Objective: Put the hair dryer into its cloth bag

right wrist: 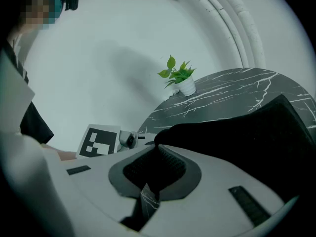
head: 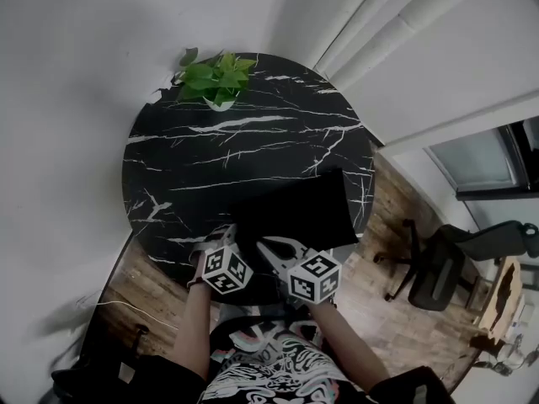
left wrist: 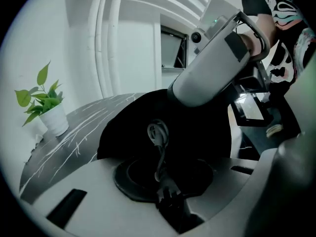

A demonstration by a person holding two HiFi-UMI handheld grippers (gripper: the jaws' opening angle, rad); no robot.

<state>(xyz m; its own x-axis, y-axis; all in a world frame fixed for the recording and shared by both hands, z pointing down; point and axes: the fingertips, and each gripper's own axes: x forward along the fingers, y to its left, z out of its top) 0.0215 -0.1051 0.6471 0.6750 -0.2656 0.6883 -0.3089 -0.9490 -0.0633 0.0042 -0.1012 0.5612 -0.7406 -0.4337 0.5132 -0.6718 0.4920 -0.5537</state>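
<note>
Both grippers work at the near edge of the round black white-veined marble desk (head: 244, 137).

The right gripper (head: 268, 249) has its jaws clamped shut on a fold of the black cloth bag (head: 295, 213). Probably that pins the bag's edge so the mouth doesn't slide.

The left gripper (head: 226, 236) has its jaws narrow and pinched on a thin grey cord (left wrist: 159, 154) with a small loop at its far end. The cord runs up against the bag's dark cloth. It could be the drawstring or the dryer's cable, can't tell which. A pull on the cord while the other side is anchored fits cinching or tidying the mouth, so I'd judge this late in the task.

The hair dryer is not visible in any view. It is likely already inside the bag, which looks bulky, but that is unconfirmed.

The bag lies on the near-right part of the desk, reaching its right edge. A small green plant in a white pot (head: 215, 78) stands at the far edge, well apart.

Room:
- plain white walls
- white pipes (head: 396, 11) in the corner
- wood-plank floor (head: 396, 310)
- black office chair (head: 438, 272) to the right
- white cable (head: 160, 314) on the floor at the left
</note>
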